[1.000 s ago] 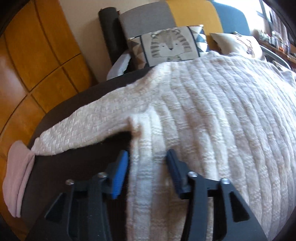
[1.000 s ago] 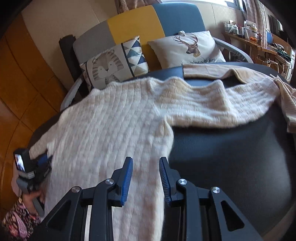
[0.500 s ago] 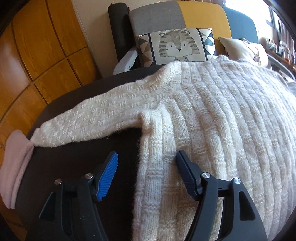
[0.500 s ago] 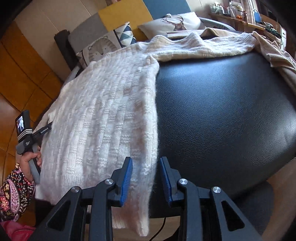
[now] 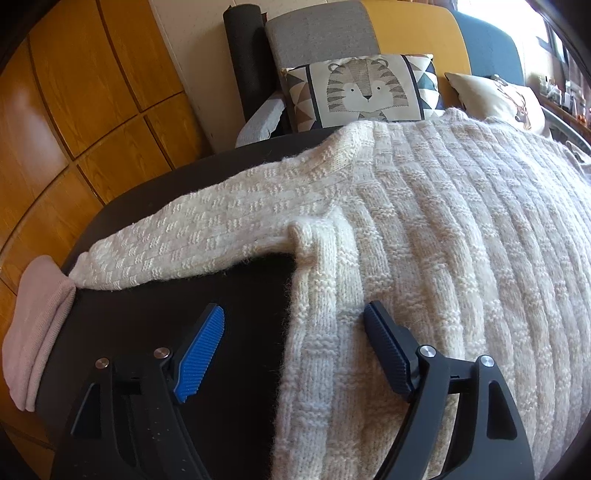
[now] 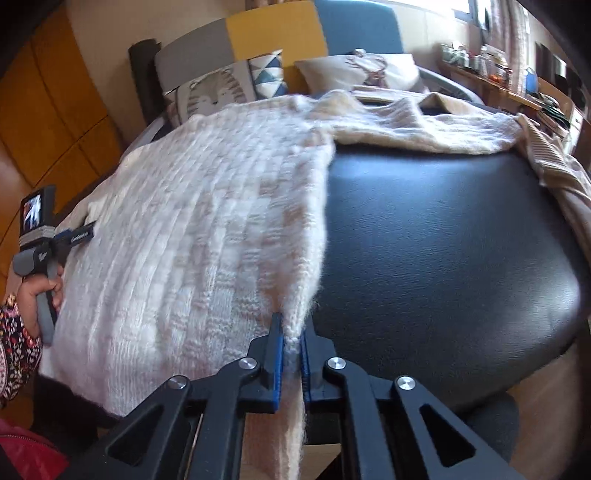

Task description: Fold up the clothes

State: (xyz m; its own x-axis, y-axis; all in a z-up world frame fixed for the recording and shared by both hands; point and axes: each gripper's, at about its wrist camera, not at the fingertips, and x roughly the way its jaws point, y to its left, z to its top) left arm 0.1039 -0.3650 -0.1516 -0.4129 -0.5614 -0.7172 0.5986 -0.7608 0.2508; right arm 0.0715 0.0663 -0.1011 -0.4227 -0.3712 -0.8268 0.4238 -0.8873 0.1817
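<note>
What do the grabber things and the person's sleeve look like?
Each grabber is black plastic with triangle holes and silver screws. The left gripper and the right gripper both have bright blue ridged pads on their jaws. The left one has a grey handle with a little screen on top. The sleeve is dark with tiny flowers.

Cream basket-weave knit sweater on a black leather desk; tiger-print cushion — grey, yellow, blue sofa behind; floral sleeve.

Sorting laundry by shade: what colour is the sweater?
Cream-white sweater, clearest in the left wrist view.
</note>
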